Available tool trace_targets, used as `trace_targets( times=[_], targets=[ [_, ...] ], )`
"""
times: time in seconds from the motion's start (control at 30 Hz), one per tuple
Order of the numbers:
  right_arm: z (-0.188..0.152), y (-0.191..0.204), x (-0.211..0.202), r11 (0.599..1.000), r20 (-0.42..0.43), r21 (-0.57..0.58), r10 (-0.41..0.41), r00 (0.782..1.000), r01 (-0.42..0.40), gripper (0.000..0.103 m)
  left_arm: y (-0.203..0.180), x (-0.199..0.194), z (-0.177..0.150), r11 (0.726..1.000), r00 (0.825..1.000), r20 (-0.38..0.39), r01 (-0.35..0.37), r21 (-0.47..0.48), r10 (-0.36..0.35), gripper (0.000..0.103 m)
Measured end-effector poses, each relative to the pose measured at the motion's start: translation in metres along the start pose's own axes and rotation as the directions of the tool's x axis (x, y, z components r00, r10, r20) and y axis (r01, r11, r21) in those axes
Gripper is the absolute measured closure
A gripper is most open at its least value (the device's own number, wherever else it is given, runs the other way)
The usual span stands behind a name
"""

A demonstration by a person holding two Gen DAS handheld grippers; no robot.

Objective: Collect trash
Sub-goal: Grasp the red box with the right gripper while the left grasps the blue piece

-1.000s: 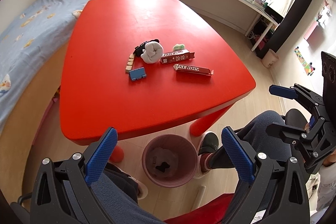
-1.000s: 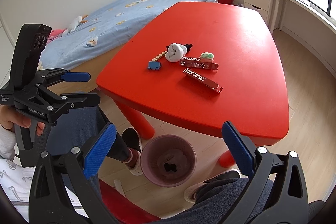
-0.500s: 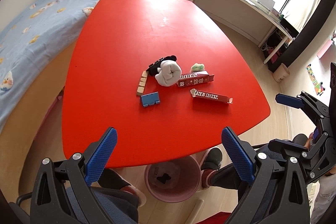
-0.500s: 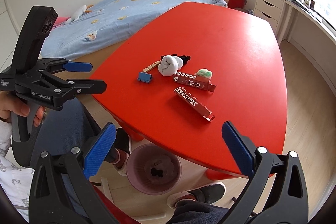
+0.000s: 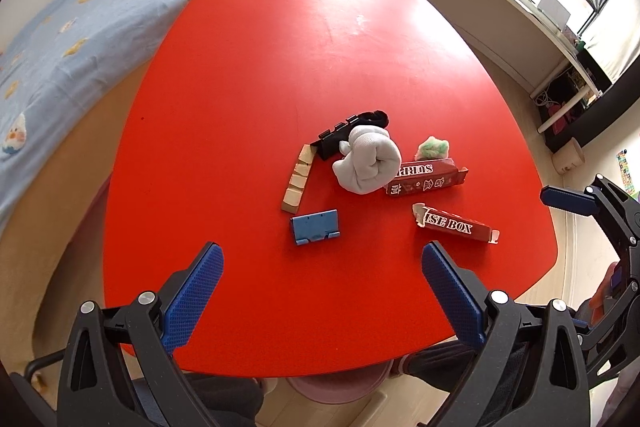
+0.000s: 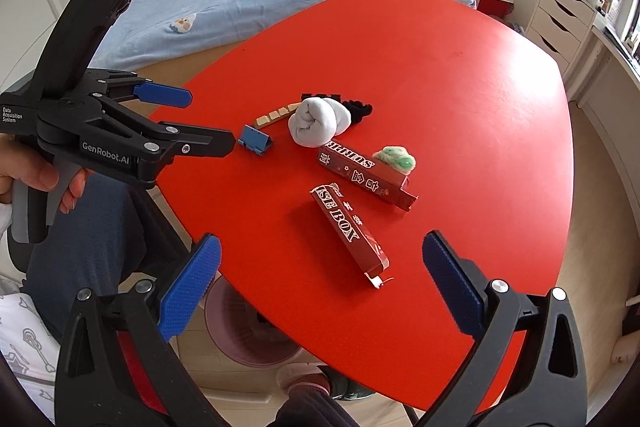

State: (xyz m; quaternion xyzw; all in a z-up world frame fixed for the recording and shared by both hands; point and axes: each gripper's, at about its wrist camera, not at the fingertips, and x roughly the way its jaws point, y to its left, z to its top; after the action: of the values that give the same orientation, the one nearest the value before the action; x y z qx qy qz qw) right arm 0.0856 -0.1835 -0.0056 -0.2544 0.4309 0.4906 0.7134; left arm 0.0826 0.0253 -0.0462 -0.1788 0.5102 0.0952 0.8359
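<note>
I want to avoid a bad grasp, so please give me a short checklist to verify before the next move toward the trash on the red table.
1. Right hand-held gripper open and empty: ok.
2. Left hand-held gripper open and empty: ok.
3. Nearest torn red box lies alone, not touching the other red box: ok.
4. That other red box free to lift: not ok; the rolled white sock lies against one end and the green wad sits beside it.
5. Trash bin reachable under the table edge: ok, though partly hidden.
6. Whether the blue stand and wooden strip count as trash: cannot tell.
</note>
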Motion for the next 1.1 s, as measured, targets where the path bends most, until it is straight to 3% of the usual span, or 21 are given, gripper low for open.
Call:
trace_targets(
  times=[0.4, 0.57, 0.67, 0.73, 0.83, 0.97, 1.1],
  targets=[
    [0.004, -0.018, 0.041, 0.999, -0.072, -0.037, 0.035, 0.997, -0.038, 0.005, -0.002, 0.035, 0.007, 0.994, 0.994, -0.035, -0.104, -0.046, 0.102, 0.008],
    [0.003, -0.02, 0.049, 0.999, -0.084, -0.032, 0.039, 0.996, -0.041, 0.014, -0.004, 0.044, 0.004, 0.99, 0.99, -0.025, -0.137, -0.047, 0.136, 0.008],
    [0.002, -0.02, 0.054, 0.998, -0.094, -0.032, 0.041, 0.995, -0.045, 0.02, -0.003, 0.05, 0.003, 0.986, 0.987, -0.028, -0.16, -0.044, 0.159, 0.02],
    [0.001, -0.022, 0.057, 0.999, -0.1, -0.032, 0.041, 0.994, -0.044, 0.029, -0.002, 0.051, 0.003, 0.983, 0.984, -0.019, -0.176, -0.045, 0.176, 0.023],
    [0.0, -0.023, 0.059, 0.999, -0.104, -0.026, 0.042, 0.994, -0.045, 0.04, -0.005, 0.05, 0.002, 0.979, 0.98, -0.008, -0.201, -0.035, 0.2, 0.034],
    [-0.001, -0.021, 0.062, 0.998, -0.116, -0.033, 0.045, 0.992, -0.049, 0.059, -0.009, 0.046, 0.001, 0.977, 0.977, 0.0, -0.211, -0.023, 0.211, 0.068],
    [-0.002, -0.018, 0.063, 0.998, -0.117, -0.034, 0.039, 0.992, -0.043, 0.08, -0.004, 0.044, 0.0, 0.982, 0.982, 0.001, -0.187, -0.018, 0.188, 0.071]
  ],
)
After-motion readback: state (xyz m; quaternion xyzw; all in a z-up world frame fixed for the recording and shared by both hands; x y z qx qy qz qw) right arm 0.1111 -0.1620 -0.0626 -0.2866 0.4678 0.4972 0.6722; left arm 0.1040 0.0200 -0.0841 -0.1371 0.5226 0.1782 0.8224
